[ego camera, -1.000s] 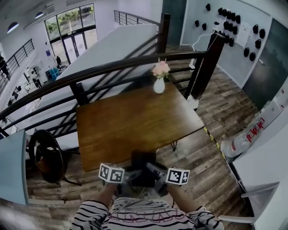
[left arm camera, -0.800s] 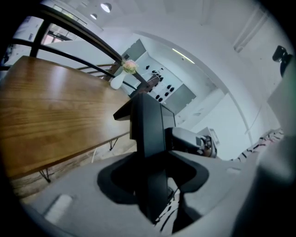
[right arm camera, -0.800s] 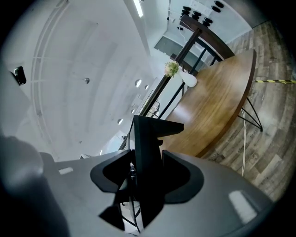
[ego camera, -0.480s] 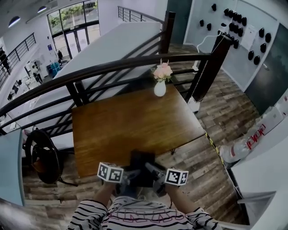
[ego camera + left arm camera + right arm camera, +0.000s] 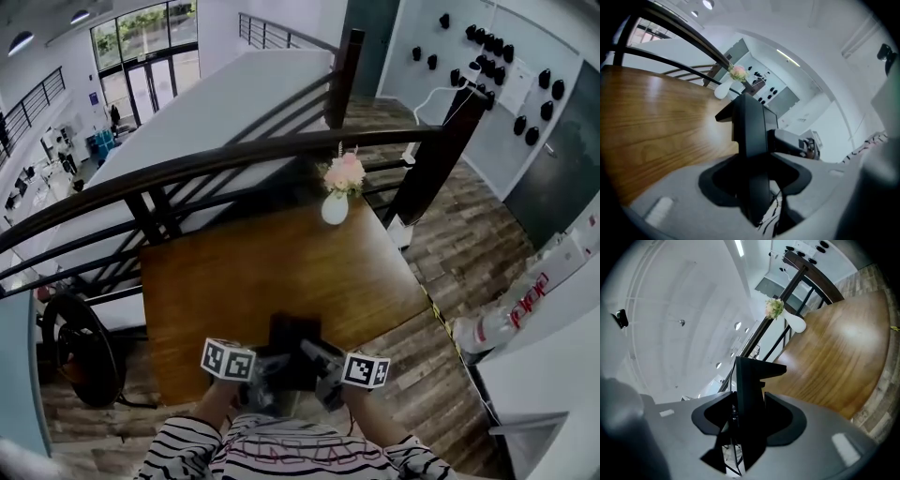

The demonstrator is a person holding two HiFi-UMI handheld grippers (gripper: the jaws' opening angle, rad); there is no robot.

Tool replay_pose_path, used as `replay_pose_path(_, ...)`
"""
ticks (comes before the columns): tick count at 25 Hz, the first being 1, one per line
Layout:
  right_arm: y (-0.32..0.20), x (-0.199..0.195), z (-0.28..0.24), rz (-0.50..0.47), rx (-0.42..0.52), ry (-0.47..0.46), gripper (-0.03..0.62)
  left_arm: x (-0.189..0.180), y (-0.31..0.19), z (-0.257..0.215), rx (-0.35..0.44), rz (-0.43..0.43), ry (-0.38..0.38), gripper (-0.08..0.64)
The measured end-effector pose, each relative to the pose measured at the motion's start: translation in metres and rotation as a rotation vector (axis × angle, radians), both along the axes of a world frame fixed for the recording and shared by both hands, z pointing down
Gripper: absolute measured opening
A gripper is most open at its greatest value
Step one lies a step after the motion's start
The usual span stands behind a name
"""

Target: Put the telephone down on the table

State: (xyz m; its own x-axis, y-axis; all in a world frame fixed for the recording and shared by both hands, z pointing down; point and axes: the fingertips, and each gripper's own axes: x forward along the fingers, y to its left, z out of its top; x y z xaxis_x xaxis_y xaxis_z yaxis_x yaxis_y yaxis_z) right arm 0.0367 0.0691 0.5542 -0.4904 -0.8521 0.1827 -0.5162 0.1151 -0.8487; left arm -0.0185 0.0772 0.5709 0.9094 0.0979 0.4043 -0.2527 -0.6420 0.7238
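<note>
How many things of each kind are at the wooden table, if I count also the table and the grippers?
Table: 1
Telephone: 1
Vase with flowers: 1
Grippers: 2, the left gripper and the right gripper
Total: 5

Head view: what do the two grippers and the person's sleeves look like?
The left gripper and right gripper each have a grey body, dark jaws and a white cube with black square markers. The sleeves are striped black and white.
</note>
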Motion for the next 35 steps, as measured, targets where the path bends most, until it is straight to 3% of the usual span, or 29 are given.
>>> replay_pose_path(8,-0.083,-0.016,0.001,0.007,-0.012,0.0,0.209,-0.019,-0.085,0.005,0.001,0.0,-0.012,0.195)
replay_pose_path(17,-0.148,-0.023,0.006,-0.034,-0.016,0.001,0.209,-0.022,-0.146,0.008,-0.019,-0.038,0.011,0.195)
replay_pose_path(24,-0.195,-0.004,0.016,-0.131,-0.017,-0.005,0.209,-0.003,-0.187,0.017,-0.009,-0.138,0.002,0.195)
replay_pose_path(35,-0.277,0.053,0.041,-0.312,-0.043,0.008,0.209,0.059,-0.259,0.042,-0.042,-0.314,0.001,0.195)
